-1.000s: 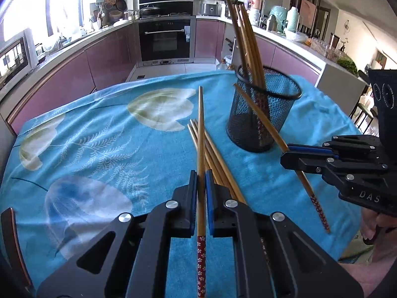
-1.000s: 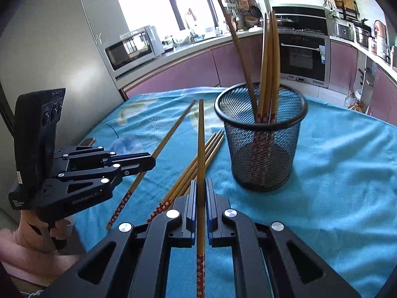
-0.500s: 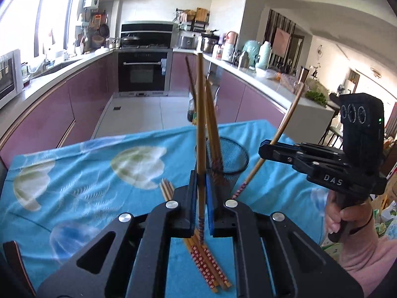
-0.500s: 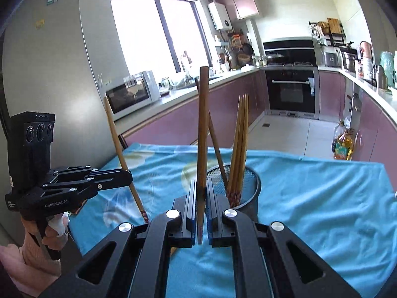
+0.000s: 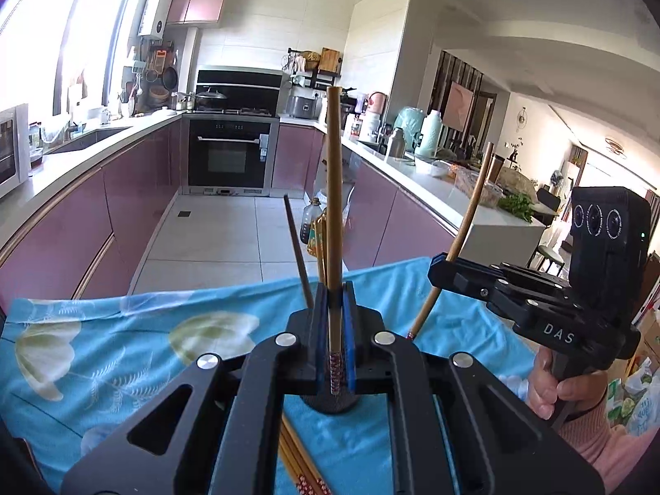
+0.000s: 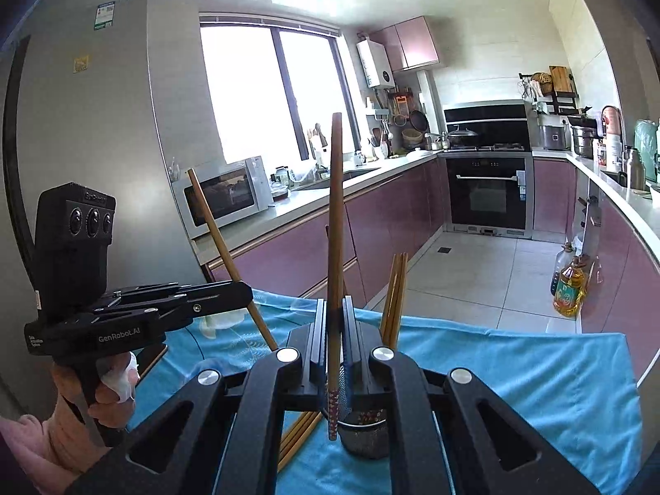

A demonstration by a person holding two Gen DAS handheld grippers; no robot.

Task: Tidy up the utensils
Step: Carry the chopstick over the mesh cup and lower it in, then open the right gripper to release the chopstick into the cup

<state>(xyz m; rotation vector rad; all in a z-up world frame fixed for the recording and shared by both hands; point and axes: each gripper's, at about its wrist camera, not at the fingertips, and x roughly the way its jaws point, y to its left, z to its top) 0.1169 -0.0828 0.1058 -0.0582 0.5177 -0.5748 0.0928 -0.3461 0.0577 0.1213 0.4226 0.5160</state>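
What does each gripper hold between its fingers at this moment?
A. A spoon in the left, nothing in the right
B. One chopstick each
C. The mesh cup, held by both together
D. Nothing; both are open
B: the left gripper is shut on one chopstick, and the right gripper is shut on another chopstick, each standing up between the blue pads.

Two chopsticks [image 5: 333,189] upright (red-patterned ends down), clamped.

right tool [image 5: 437,272]: "DAS" | left tool [image 6: 243,293]: "GenRobot.AI"
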